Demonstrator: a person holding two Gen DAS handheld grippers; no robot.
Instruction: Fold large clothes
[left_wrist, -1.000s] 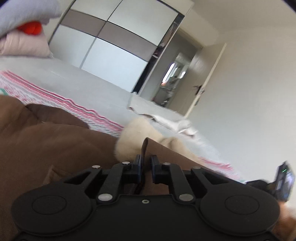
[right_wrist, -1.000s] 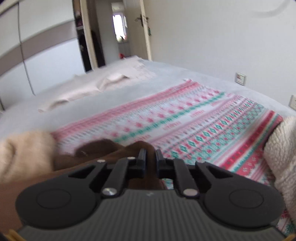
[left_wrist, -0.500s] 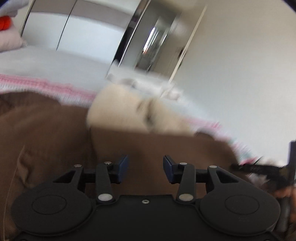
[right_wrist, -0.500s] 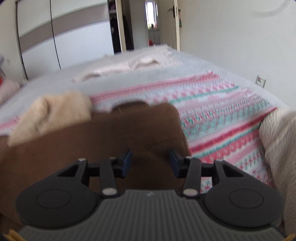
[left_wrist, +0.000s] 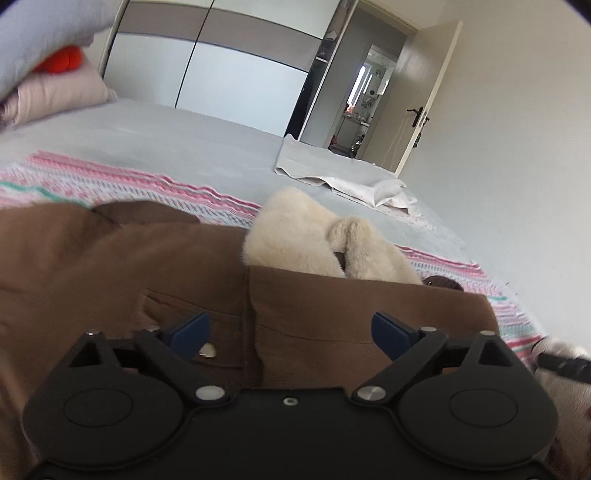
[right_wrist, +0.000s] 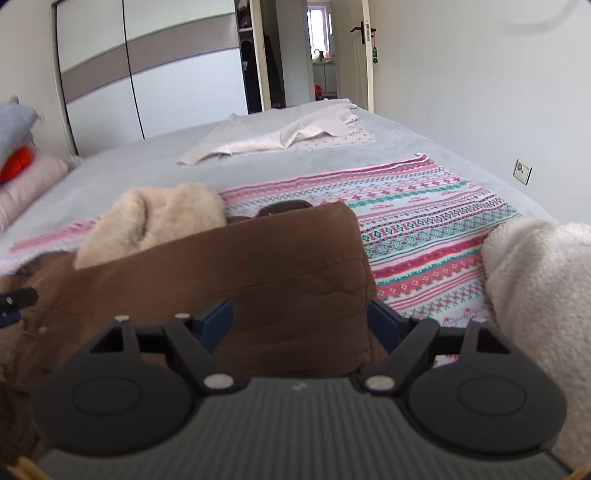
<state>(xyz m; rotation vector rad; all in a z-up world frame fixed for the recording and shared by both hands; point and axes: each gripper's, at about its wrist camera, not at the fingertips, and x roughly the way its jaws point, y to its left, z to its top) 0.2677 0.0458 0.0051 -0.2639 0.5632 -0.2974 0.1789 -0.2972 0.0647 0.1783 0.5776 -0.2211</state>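
Observation:
A large brown coat (left_wrist: 351, 306) with a cream fur collar (left_wrist: 306, 236) lies on a patterned blanket (right_wrist: 424, 229) on the bed. A folded brown flap lies flat over the coat (right_wrist: 266, 273), the collar (right_wrist: 159, 218) beyond it. My left gripper (left_wrist: 291, 332) is open wide, just above the flap's near edge, holding nothing. My right gripper (right_wrist: 299, 317) is open wide over the flap's right part, holding nothing.
A white fleece garment (right_wrist: 535, 288) lies at the right. A pale sheet (right_wrist: 288, 136) lies crumpled at the far end of the grey bed (left_wrist: 166, 147). Stacked pillows (left_wrist: 48, 88) sit at the left. A wardrobe and an open door stand behind.
Both grippers were shut on the brown coat's edge one second ago. They laid the flap over the coat, let go and opened wide.

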